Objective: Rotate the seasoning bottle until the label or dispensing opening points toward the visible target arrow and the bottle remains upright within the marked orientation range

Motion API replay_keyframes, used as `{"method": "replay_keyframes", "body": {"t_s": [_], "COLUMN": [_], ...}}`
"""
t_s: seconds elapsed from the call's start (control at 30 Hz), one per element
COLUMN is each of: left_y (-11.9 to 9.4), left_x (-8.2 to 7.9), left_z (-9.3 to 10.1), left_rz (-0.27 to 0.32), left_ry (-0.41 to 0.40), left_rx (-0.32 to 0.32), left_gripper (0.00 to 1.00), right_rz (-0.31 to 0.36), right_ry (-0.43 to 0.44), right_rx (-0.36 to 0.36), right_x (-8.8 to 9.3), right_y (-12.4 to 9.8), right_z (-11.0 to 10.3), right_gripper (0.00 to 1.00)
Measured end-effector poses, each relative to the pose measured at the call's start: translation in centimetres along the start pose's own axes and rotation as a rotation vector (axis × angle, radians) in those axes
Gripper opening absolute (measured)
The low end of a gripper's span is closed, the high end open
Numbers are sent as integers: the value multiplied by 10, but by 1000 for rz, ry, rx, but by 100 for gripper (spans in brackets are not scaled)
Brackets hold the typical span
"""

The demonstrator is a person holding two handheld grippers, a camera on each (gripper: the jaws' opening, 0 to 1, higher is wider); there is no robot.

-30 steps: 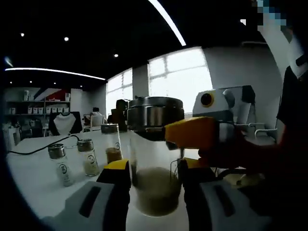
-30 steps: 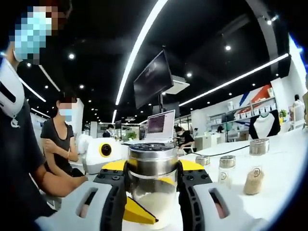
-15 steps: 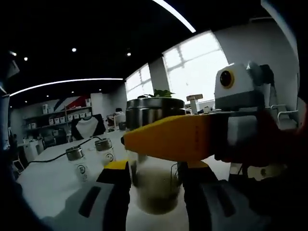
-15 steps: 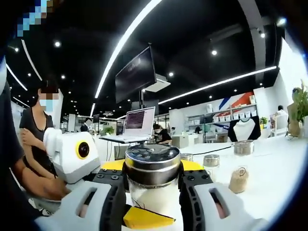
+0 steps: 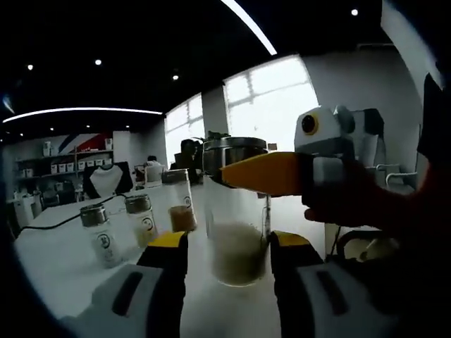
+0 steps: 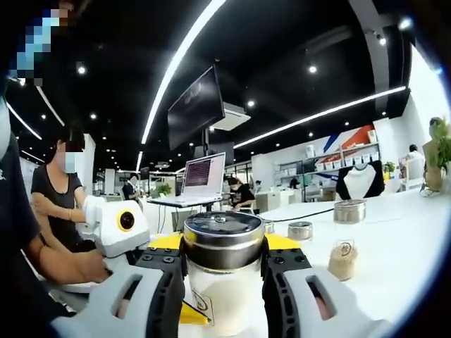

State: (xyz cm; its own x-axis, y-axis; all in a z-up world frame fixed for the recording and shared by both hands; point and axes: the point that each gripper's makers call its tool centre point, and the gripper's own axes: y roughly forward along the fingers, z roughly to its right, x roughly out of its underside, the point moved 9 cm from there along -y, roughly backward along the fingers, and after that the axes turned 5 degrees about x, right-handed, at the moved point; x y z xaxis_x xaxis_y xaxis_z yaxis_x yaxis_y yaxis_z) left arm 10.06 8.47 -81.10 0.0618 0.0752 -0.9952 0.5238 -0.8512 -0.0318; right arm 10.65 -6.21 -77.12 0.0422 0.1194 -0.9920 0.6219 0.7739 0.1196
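Since the earlier frame your left gripper (image 5: 225,246) has released the seasoning bottle (image 6: 223,271); your right gripper (image 6: 223,264) clenches its lid mid-desk (image 5: 63,260) — twist off-axis and it tips.

bottle (image 5: 236,232) — now turned, left gripper (image 5: 227,246) free

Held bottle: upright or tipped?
Upright: the bottle stands vertical between the right hand-held gripper jaws, metal cap on top.

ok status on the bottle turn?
Right gripper shut on seasoning bottle at its metal cap. Left gripper straddles bottle base; contact unclear. Bottle upright on table. Three spare shakers stand apart.
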Motion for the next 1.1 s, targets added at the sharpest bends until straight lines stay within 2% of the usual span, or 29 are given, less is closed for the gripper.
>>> {"method": "replay_keyframes", "body": {"t_s": [0.13,0.27,0.43,0.53,0.67,0.87,1.0,1.1], "left_y": [-6,-13,-18,-20,-21,-23,-26,-27], "left_x": [0,0,1,3,7,11,11,11], "left_z": [-10,-20,-27,-30,-34,-38,-42,-43], "left_rz": [11,6,-9,-20,-71,-115,-95,-85], "left_ry": [-34,-57,-53,-61,-44,-41,-45,-59], "left_rx": [-16,-46,-76,-98,-125,-146,-159,-171], "left_gripper": [58,73,76,79,90,95,97,100], "right_rz": [-15,-37,-72,-79,-94,-95,-88,-75], "right_ry": [-22,-11,-55,-57,-81,-60,-59,38], "right_rx": [28,48,70,76,88,125,149,157], "right_x": [-3,-6,-10,-14,-20,-22,-25,-23], "right_y": [-4,-9,-12,-14,-16,-23,-27,-29], "right_z": [17,39,57,67,80,103,119,137], "right_gripper": [40,40,40,40,40,40,40,40]}}
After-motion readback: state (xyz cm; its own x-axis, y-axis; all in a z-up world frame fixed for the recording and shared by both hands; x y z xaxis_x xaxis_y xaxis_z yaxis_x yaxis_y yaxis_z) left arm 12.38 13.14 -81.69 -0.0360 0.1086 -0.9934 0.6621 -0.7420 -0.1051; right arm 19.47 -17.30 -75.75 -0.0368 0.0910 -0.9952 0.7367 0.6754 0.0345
